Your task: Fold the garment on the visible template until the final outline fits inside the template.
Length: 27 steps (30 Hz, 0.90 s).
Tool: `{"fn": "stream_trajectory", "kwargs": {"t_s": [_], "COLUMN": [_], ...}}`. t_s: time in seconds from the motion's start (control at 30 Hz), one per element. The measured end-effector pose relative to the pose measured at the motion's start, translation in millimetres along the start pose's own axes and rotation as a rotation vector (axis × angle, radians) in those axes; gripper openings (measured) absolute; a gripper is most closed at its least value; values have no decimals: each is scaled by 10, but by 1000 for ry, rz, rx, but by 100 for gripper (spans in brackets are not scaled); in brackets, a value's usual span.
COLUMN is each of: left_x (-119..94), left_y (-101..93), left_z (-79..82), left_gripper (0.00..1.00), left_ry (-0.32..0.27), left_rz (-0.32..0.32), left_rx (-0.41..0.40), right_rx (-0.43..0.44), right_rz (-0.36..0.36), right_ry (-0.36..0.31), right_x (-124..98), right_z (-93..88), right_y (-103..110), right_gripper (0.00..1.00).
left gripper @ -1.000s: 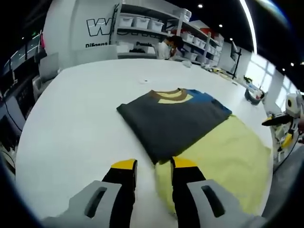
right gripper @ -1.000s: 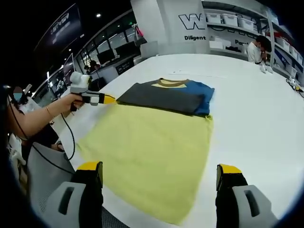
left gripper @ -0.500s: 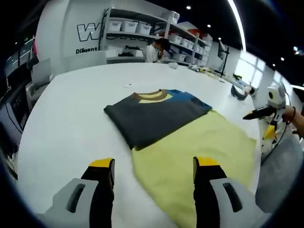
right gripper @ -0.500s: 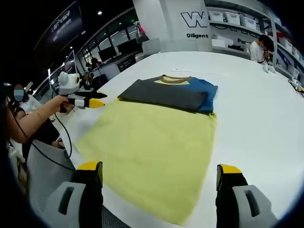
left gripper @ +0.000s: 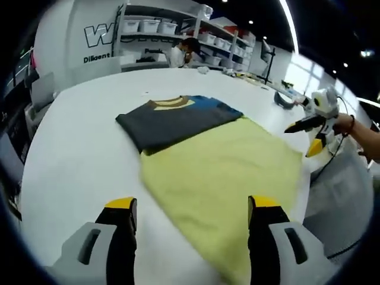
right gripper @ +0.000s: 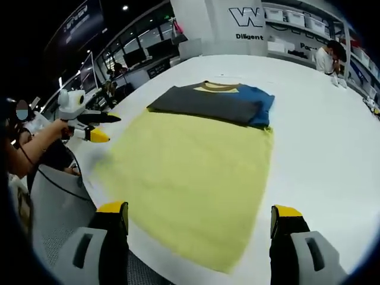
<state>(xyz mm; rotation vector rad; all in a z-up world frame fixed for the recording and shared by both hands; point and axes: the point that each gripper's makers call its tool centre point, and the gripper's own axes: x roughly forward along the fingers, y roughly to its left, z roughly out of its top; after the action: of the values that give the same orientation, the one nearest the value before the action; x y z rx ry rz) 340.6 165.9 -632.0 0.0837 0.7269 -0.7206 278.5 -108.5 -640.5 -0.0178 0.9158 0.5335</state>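
Both grippers' jaws gape empty; the folded T-shirt (right gripper: 217,104) looks soft and limp on the yellow template (right gripper: 190,178); pinch its doubled corners.

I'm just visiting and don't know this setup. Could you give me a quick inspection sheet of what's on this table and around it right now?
Surface: large white table, bare around the cloth.
Job's things: a folded grey shirt with a blue side and a tan collar lies along the far edge of a flat yellow template, overlapping it.
Clutter: a dark bowl-like object near the table's far edge; too small to identify.
Grippers: left tool open and empty above the template's near corner; right tool open and empty above its near edge.
Cables: a black cable hangs below the left tool.
Surroundings: shelves of white bins, a person standing near them.
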Motion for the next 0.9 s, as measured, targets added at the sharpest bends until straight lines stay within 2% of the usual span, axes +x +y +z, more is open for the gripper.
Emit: {"fn": "stream_trajectory", "kwargs": {"t_s": [0.2, 0.33, 0.6, 0.8, 0.9], "left_x": [-79, -130, -228, -293, -316], "left_y": [-129, -215, -226, -230, -264], "left_z": [-116, -218, -352, -495, -547], "left_gripper": [74, 74, 71, 70, 66], "left_ry": [15, 25, 47, 92, 97], "left_rz": [0, -20, 25, 88, 101], "left_rx": [2, -31, -14, 31, 17], "right_rx": [-6, -11, -33, -32, -40], "right_rz": [-9, -10, -32, -47, -57], "right_ry": [12, 28, 64, 66, 72], "right_x": [-1, -16, -36, -57, -64], "right_z": [-82, -153, -299, -335, -360], "right_y": [1, -5, -30, -59, -72], "right_gripper": [99, 95, 87, 78, 75]}}
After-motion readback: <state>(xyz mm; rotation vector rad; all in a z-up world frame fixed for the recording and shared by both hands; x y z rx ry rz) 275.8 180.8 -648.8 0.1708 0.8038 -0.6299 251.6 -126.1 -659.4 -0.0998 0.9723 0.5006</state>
